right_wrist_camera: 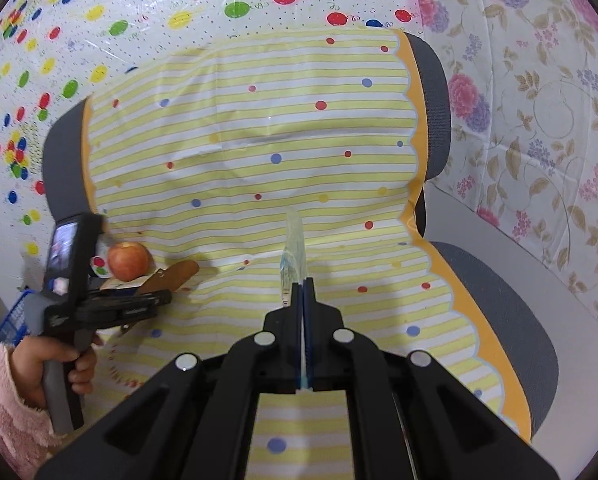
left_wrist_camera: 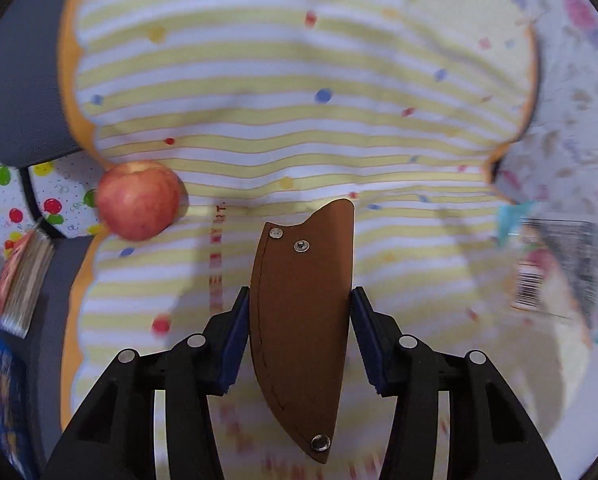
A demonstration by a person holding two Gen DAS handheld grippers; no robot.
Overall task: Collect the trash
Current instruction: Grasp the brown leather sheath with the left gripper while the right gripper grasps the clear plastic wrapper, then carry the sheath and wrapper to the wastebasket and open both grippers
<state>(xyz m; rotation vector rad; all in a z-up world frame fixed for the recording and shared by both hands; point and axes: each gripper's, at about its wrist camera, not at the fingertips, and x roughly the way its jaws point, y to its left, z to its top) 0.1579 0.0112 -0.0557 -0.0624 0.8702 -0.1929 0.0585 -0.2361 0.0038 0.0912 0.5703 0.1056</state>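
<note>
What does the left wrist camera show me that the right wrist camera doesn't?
Only left wrist: the left gripper head-on, its blue pads against the brown leather sheath, plus a barcoded package at the right edge.

Only right wrist: the right gripper shut on a thin clear wrapper, the hand holding the left gripper, the floral cover.

Both: the apple, the sheath, the striped yellow cloth.

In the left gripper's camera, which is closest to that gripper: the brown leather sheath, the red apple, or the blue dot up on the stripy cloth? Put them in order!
1. Brown leather sheath with rivets: right between the left gripper fingers.
2. Round red apple: farther out, to the left, on the cloth's edge.
3. Blue dot printed on the yellow-striped cloth: farthest, up past the sheath's tip.
</note>
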